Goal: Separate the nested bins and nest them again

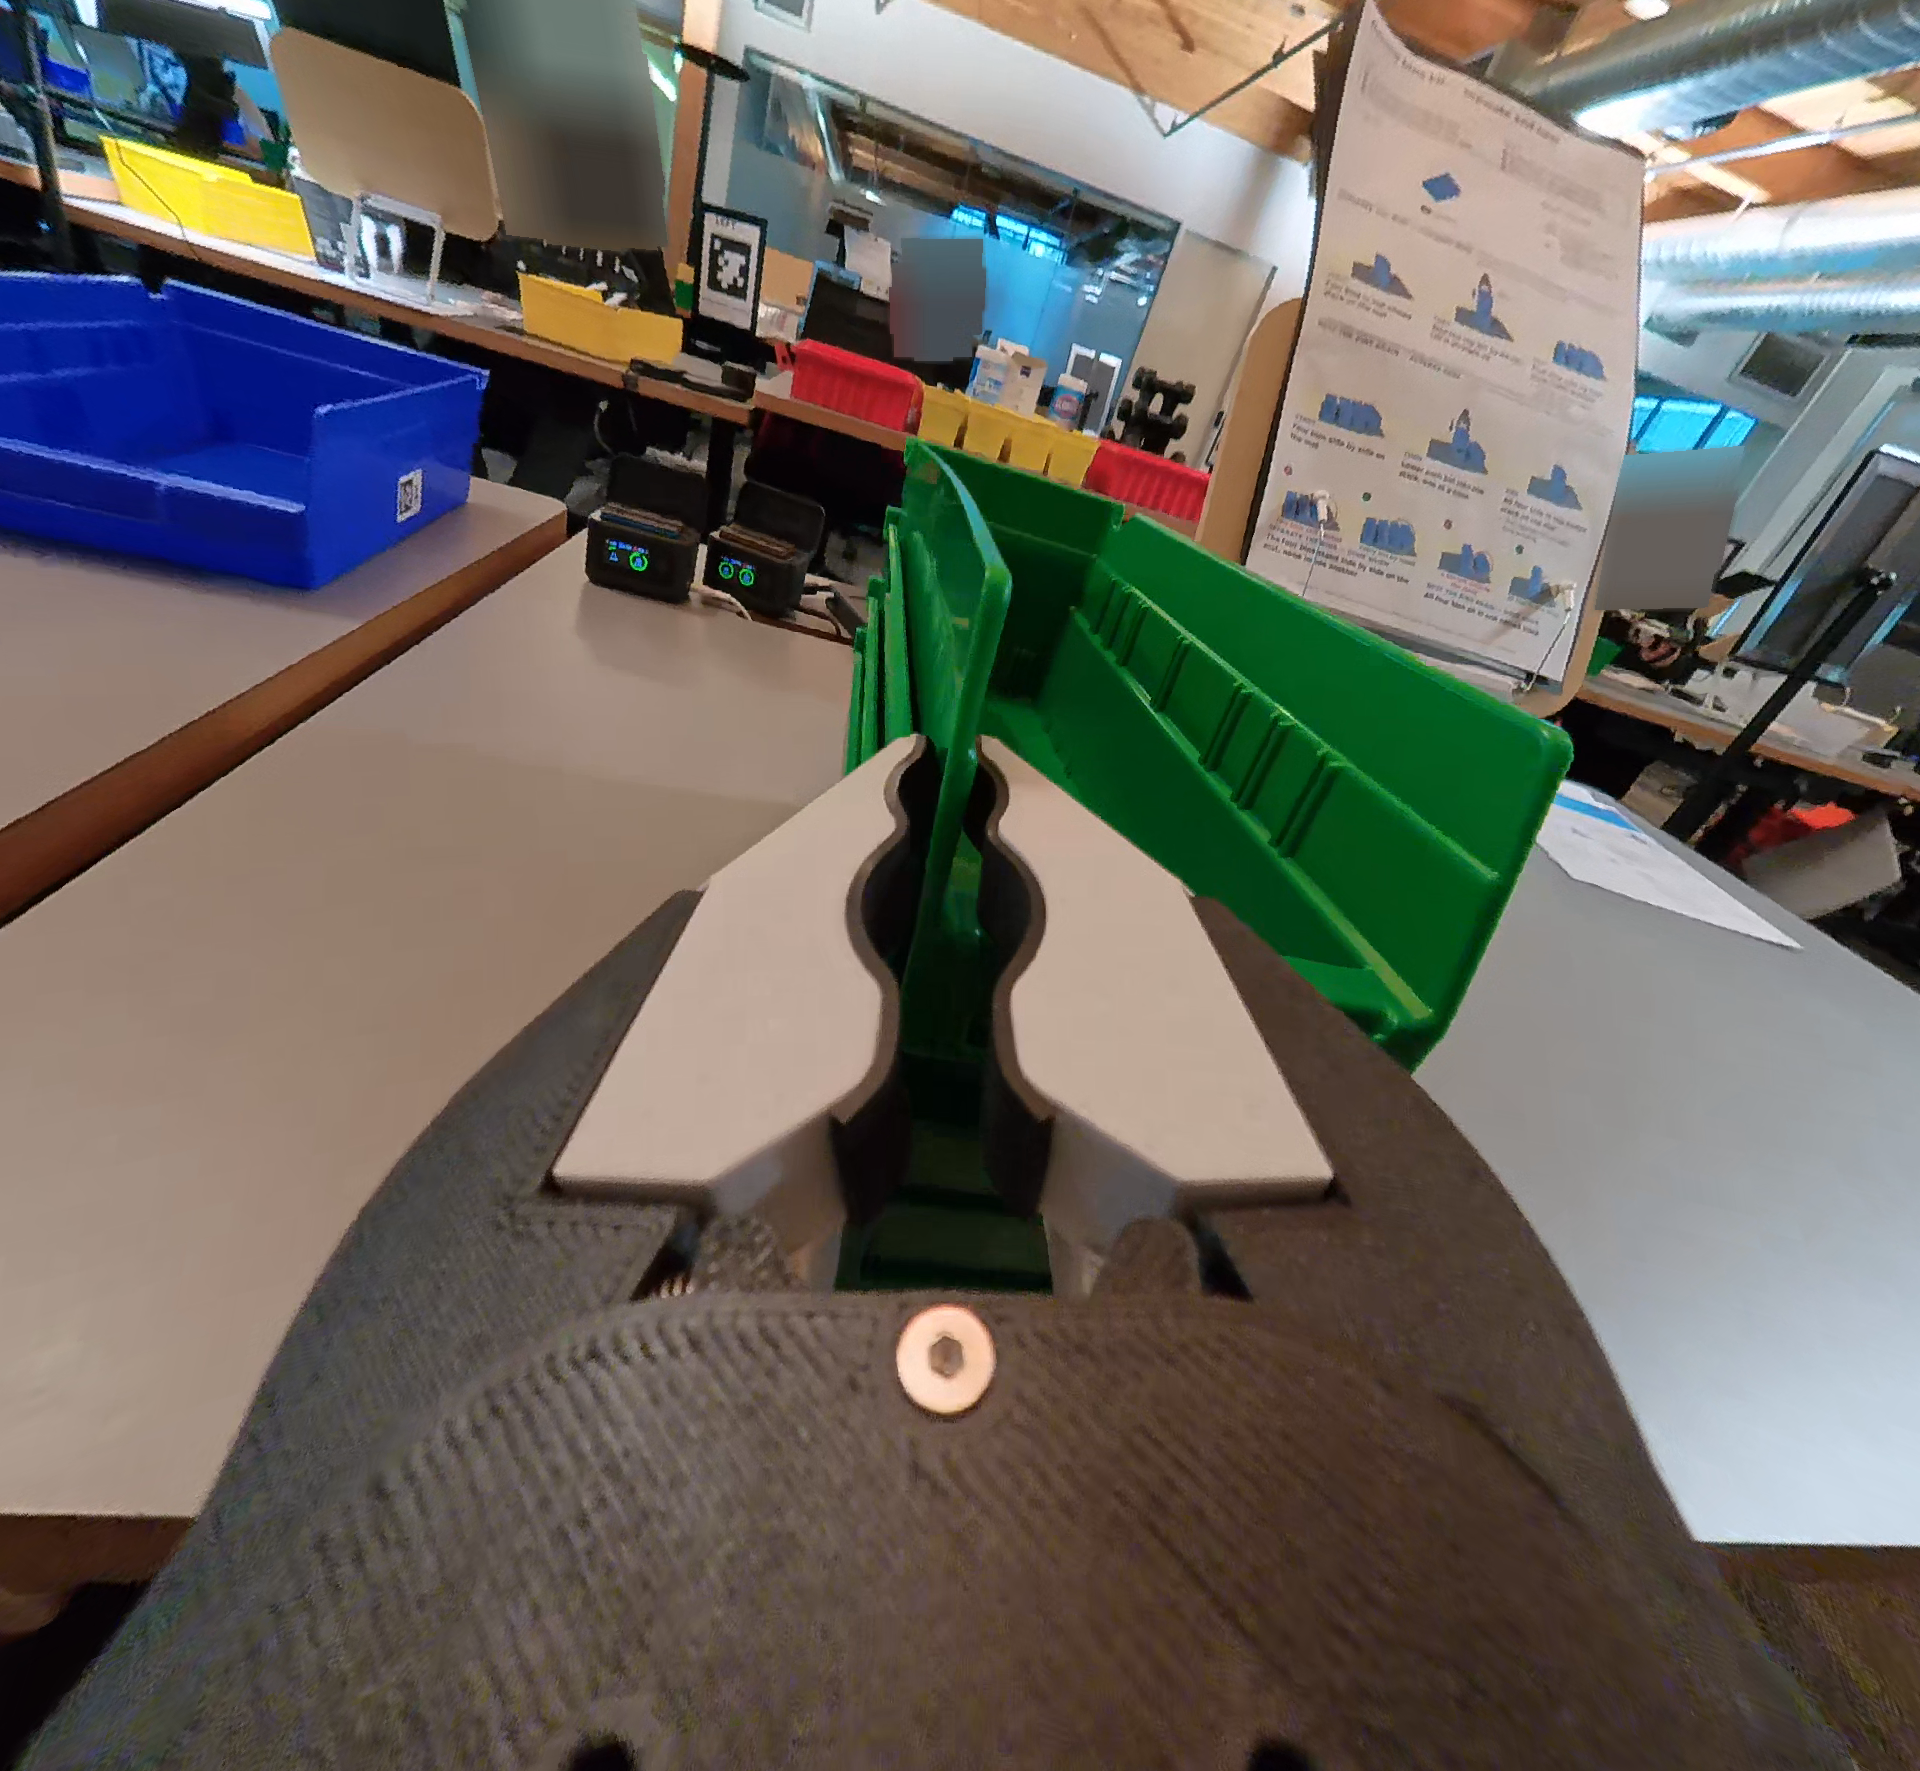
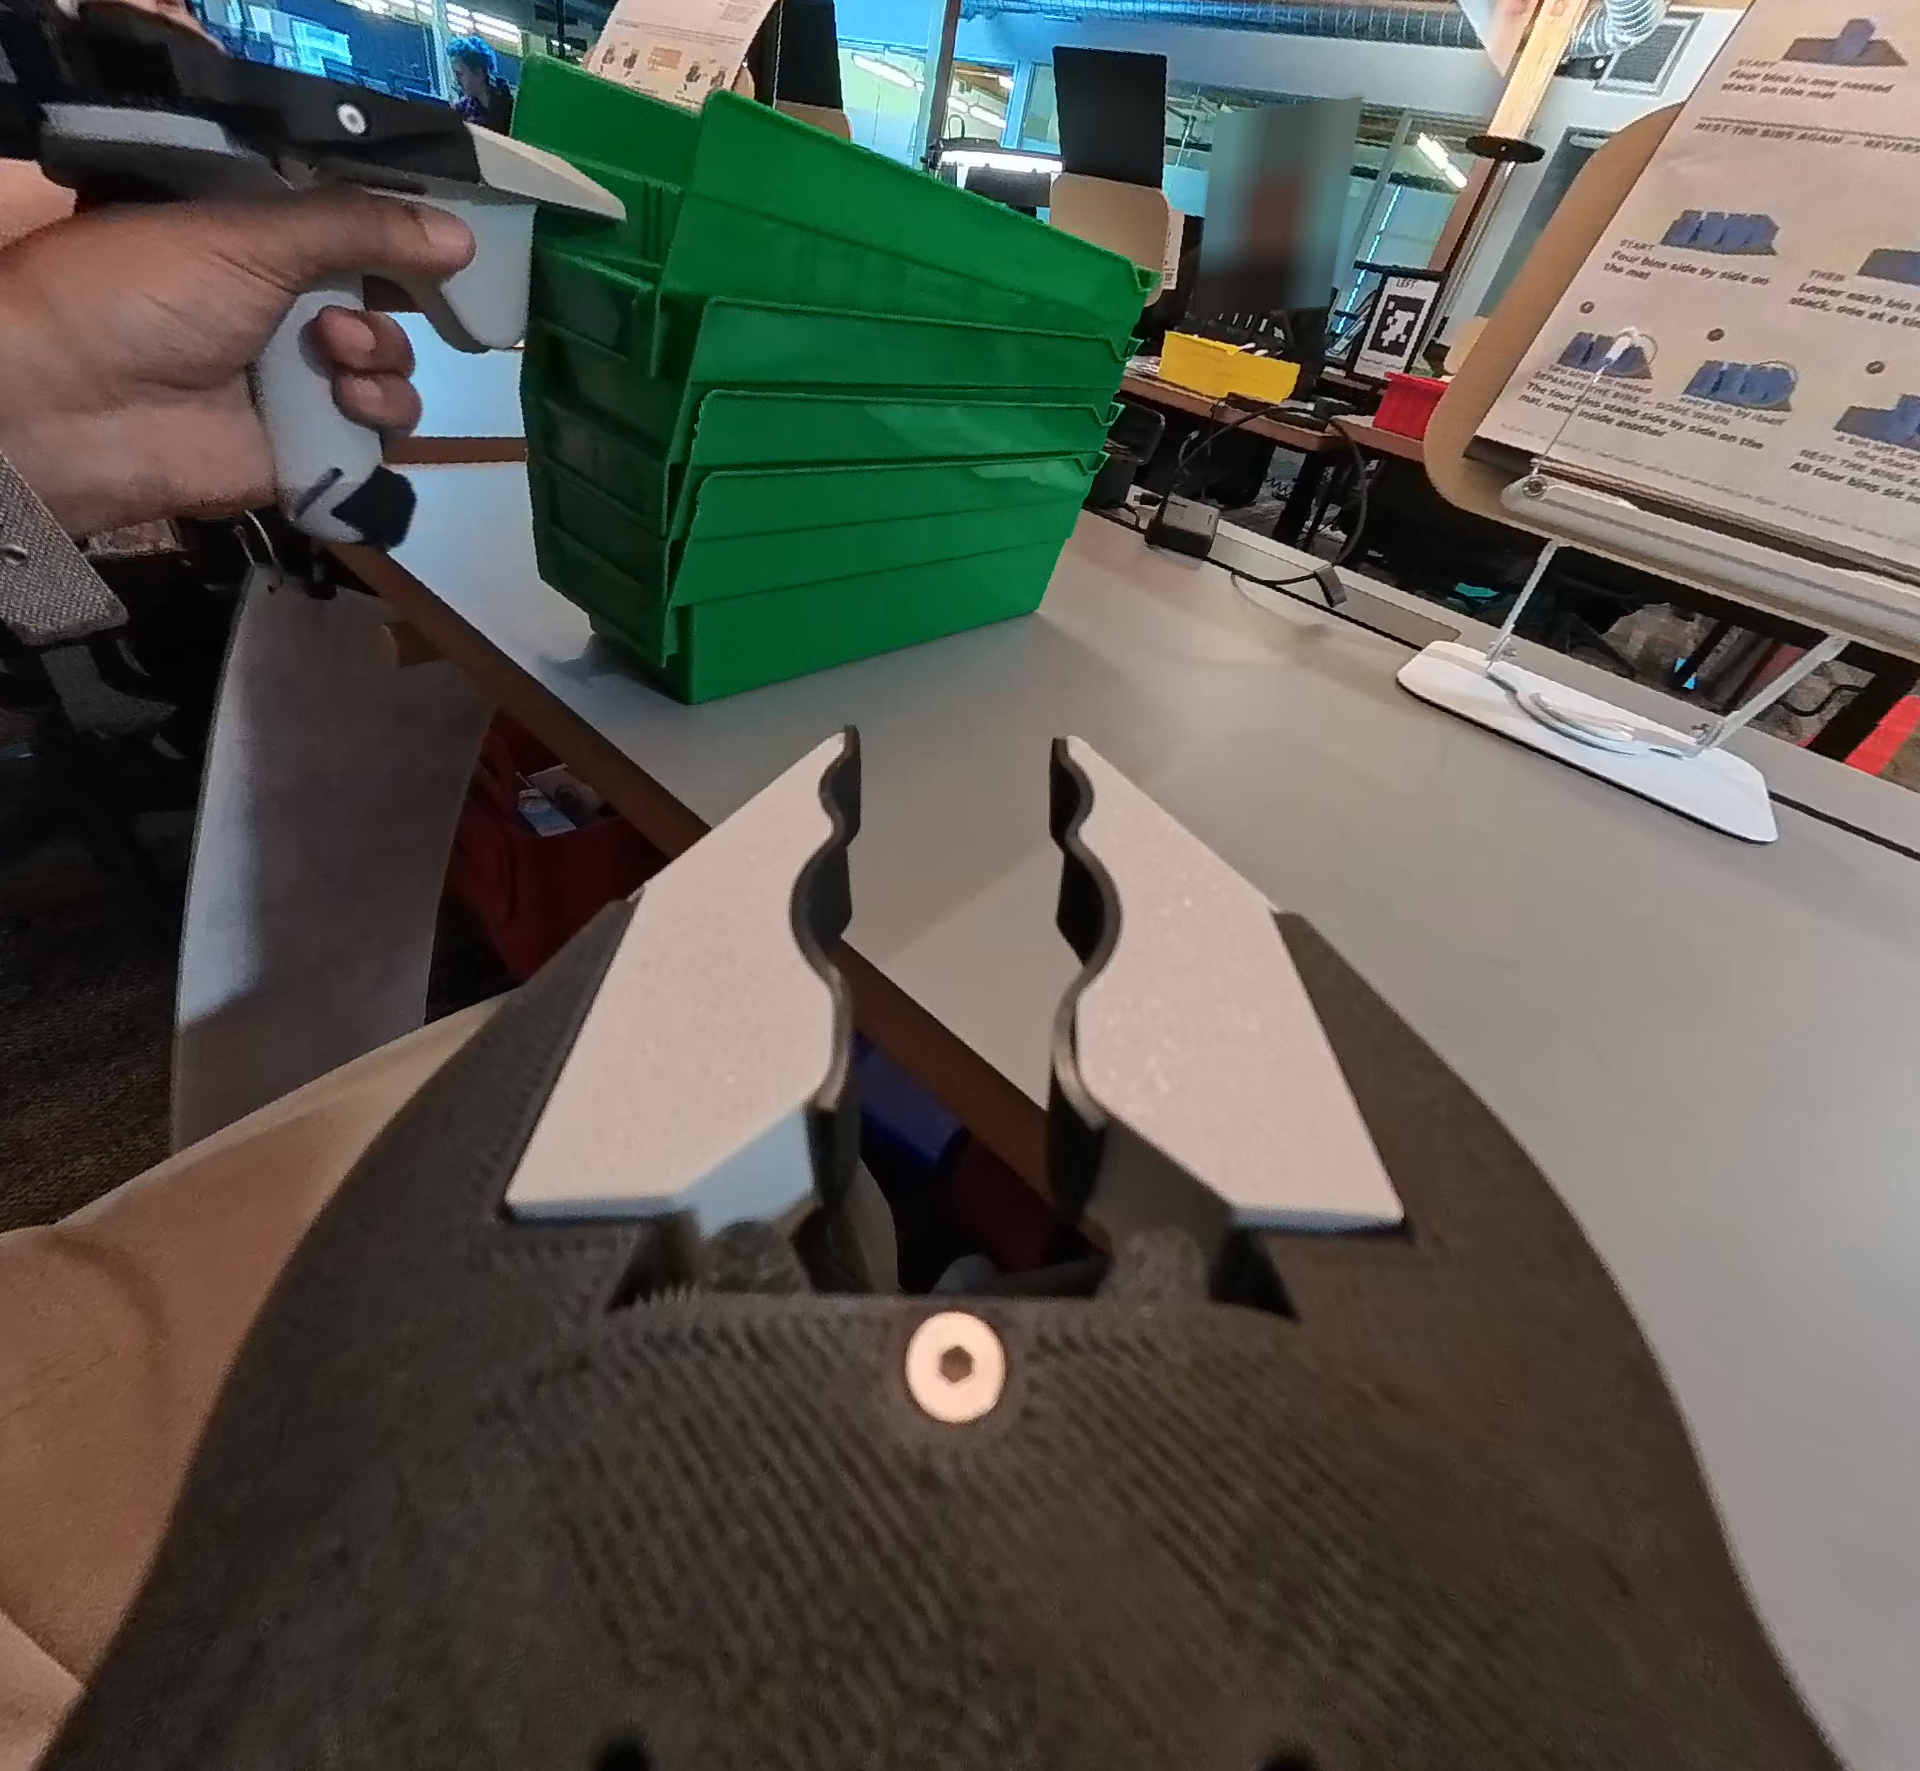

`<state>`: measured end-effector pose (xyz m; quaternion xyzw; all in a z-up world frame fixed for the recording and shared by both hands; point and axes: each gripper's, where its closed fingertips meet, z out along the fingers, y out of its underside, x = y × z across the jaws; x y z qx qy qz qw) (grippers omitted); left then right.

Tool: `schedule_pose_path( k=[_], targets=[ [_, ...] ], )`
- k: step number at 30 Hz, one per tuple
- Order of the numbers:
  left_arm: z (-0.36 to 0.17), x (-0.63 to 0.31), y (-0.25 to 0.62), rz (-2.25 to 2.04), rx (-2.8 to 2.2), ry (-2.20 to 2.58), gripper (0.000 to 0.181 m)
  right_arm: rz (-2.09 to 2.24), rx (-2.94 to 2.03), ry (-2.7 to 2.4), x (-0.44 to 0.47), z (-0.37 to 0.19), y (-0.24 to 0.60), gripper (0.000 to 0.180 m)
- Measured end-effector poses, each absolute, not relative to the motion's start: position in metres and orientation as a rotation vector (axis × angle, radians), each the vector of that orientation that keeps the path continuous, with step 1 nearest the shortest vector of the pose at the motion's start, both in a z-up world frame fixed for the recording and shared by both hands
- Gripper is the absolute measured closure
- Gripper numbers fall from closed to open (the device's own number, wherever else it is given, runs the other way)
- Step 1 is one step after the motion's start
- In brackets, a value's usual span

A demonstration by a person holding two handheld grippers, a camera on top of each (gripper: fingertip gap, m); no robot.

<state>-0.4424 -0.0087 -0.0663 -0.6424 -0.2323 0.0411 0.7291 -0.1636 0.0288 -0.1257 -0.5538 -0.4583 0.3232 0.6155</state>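
A stack of several nested green bins (image 2: 862, 433) stands on the grey table (image 2: 1403, 942) near its left edge. The top bin (image 2: 894, 215) is tilted up at the near end, lifted out of the one below. My left gripper (image 1: 951, 765) is shut on the top bin's side wall (image 1: 961, 641); the bin's inside (image 1: 1226, 765) shows to the right. In the right wrist view the left gripper (image 2: 613, 209) shows held by a hand at the stack's upper left. My right gripper (image 2: 956, 755) is open and empty, above the table edge, short of the stack.
An instruction sheet on a white stand (image 2: 1621, 745) is at the table's right. A blue bin (image 1: 229, 443) sits on the neighbouring table to the left. Two small black devices (image 1: 707, 558) lie at the far table edge. Grey table surface (image 1: 520, 838) lies left of the stack.
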Motion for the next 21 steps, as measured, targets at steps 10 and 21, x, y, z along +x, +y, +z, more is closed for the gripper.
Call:
schedule_pose_path(
  k=[10,21],
  targets=[
    [-0.060,-0.441,-0.010,0.121,-1.339,-0.462,0.179,0.746,-1.280,-1.058,-0.164,-0.127,0.029,0.144],
    [-0.070,-0.440,-0.011,0.130,-1.305,-0.458,0.179,0.734,-1.271,-1.066,-0.164,-0.127,0.029,0.144]
  ],
)
